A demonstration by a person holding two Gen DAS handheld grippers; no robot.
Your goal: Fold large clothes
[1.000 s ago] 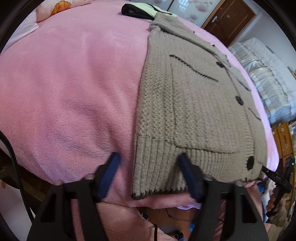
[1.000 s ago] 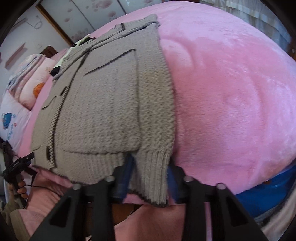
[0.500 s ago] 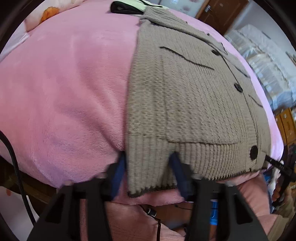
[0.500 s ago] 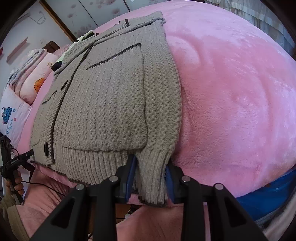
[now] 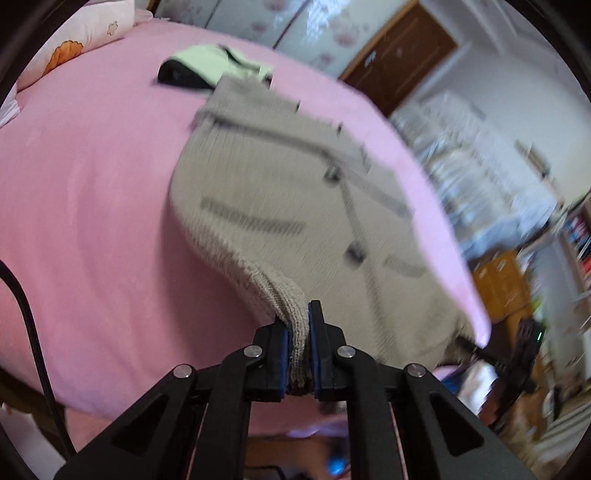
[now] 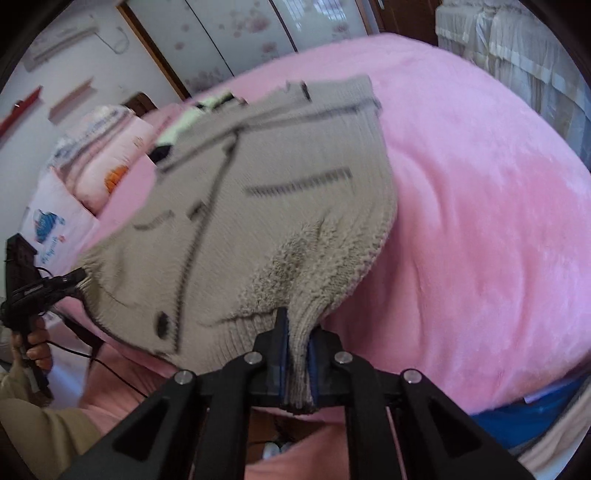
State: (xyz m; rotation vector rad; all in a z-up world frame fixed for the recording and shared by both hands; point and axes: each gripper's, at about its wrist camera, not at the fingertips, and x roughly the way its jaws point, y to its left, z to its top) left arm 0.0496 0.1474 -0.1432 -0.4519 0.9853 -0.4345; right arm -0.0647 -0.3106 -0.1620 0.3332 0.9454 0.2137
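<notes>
— Cardigan, grey-beige ribbed knit with dark trim and buttons [image 5: 295,206]: where does it lie in the left wrist view?

— On the pink fleece blanket [image 5: 92,221] covering the bed, its hem corner lifted. Beyond it lie a folded pale-green and black garment [image 5: 207,66], a brown wooden door [image 5: 402,55] and blurred shelves.

— And the left gripper [image 5: 298,347]?

— Angled downward, jaws clamped together on the ribbed hem.

— The right wrist view?

— The same cardigan [image 6: 258,206] spreads over the blanket [image 6: 480,221], with printed pillows [image 6: 96,162] at the left and floral sliding panels [image 6: 243,33] behind. The right gripper [image 6: 297,362] pinches the other hem corner tight, pointing down. At the left edge, the person's left hand [image 6: 31,343] grips the other tool's handle.
</notes>
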